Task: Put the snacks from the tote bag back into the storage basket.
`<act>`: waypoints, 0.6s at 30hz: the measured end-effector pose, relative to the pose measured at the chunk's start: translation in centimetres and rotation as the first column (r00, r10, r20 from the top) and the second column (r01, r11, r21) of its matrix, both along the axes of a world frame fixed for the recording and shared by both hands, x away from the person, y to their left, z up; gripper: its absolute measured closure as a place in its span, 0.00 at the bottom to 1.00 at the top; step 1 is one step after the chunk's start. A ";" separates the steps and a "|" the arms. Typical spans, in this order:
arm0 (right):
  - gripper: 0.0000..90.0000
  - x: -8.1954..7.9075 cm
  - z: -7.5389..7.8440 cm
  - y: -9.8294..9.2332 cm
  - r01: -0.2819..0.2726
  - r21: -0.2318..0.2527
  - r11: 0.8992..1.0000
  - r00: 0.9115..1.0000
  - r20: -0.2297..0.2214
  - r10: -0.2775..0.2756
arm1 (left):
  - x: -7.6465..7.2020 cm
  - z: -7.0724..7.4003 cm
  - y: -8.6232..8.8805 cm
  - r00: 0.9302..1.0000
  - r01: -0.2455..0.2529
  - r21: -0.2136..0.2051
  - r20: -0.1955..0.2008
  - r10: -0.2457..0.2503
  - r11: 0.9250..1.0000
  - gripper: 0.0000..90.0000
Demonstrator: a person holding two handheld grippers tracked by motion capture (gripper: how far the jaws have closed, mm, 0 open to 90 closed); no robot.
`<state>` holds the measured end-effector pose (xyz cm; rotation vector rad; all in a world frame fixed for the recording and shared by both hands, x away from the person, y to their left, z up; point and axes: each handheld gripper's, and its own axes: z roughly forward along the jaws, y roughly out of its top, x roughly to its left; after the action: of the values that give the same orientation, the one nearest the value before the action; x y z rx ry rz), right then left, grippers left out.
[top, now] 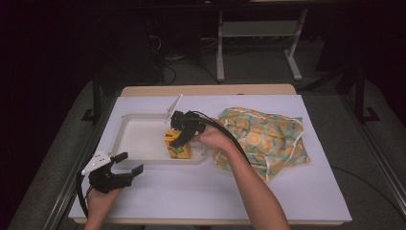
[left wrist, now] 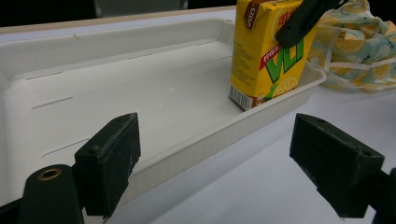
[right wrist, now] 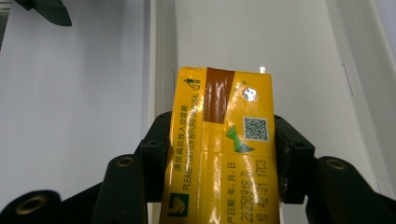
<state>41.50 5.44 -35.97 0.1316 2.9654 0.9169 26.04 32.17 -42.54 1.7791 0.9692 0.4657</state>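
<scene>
— Dark floor and cables lie behind the bench, which has a white sheet over it. From above, what sits on it?

— A shallow white tray with one thing in it: a yellow drink carton, upright in the tray's near right corner. A cloth bag printed with lemons lies just right of the tray.

— And the grippers?

— The right hand-held gripper comes down on the carton's top. The left hand-held gripper rests near the tray's front edge, jaws spread, nothing between them.

— From the left gripper view?

— Its two black jaws stand wide apart over the tray's near rim. The tray floor is bare white apart from the carton at the far end, yellow with green letters, a barcode low on its side, and a black jaw against its upper face. The bag shows beyond.

— The right gripper view?

— The right gripper is clamped on the carton, a pad on each narrow side. Its top is glossy yellow, with a brown strip, a foil straw hole, a square code and printed date.
</scene>
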 end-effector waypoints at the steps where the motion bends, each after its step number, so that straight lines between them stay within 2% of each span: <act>1: 0.54 0.0 0.0 0.0 -0.002 0.001 1.000 1.000 0.000 0.002 | 0.0 0.0 0.0 1.000 0.000 0.002 0.001 0.000 1.000 0.18; 18: 0.54 0.0 -0.2 -0.5 -0.006 0.002 1.000 1.000 -0.004 0.006 | 0.0 0.0 0.0 1.000 0.002 0.007 0.005 -0.002 1.000 0.18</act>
<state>41.48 4.98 -36.20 0.1240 2.9701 0.9209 26.08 32.17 -42.54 1.7844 0.9637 0.4726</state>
